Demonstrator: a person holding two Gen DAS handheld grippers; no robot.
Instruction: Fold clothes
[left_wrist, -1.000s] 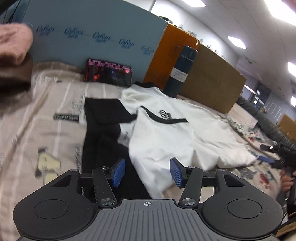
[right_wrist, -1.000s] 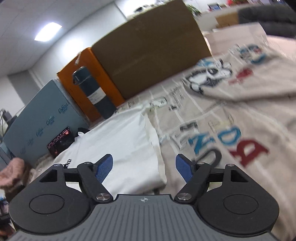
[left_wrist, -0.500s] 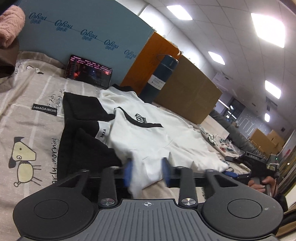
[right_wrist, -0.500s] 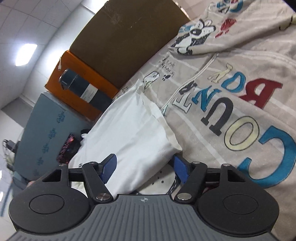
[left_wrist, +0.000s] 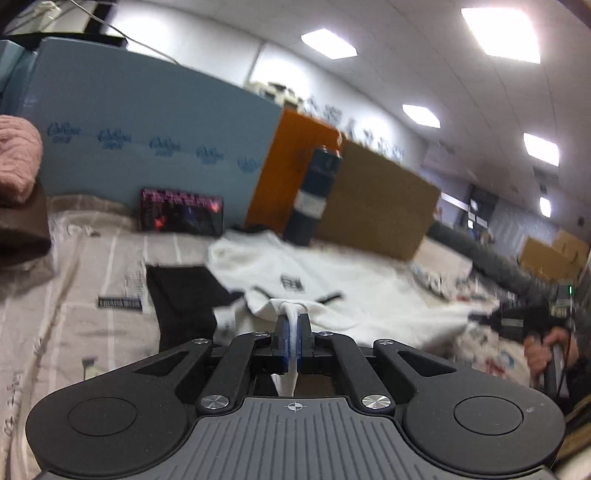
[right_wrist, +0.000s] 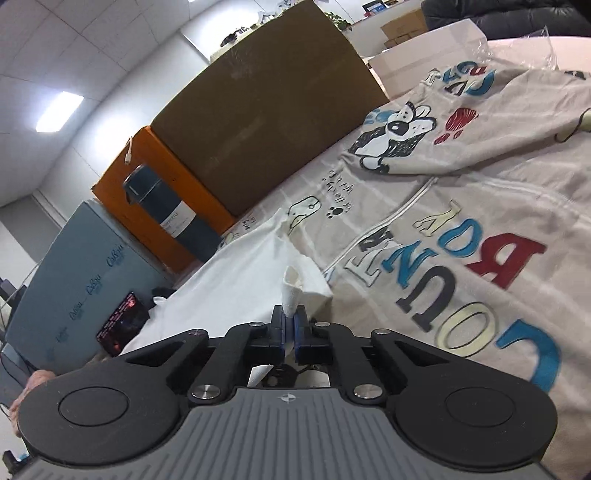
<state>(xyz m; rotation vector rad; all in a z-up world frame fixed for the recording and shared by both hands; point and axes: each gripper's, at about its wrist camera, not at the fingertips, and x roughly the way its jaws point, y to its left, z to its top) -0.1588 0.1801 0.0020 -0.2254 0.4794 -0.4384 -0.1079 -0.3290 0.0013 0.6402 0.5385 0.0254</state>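
Both sets of blue fingers (left_wrist: 282, 332) are pinching white fabric tight: the left gripper (left_wrist: 292, 332) is clamped on a bunched fold of the white t-shirt (left_wrist: 332, 291) near its black-trimmed collar, and the right gripper (right_wrist: 290, 325) is squeezing a little peak of the same shirt's edge. That shirt is lying spread across a beige printed bedsheet (right_wrist: 461, 221), partly covering a black garment (left_wrist: 177, 295) on its left. Behind it, a dark blue bottle (left_wrist: 314, 199) is standing against an orange box (left_wrist: 291, 155), with a brown cardboard panel (right_wrist: 266, 110) beside that and a blue foam board (left_wrist: 147, 140) further left. A lit phone screen (left_wrist: 181, 212) is leaning on the board. Pink cloth (left_wrist: 18, 155) is sitting at far left. From the left wrist view, a hand (left_wrist: 546, 350) is gripping the other handle.
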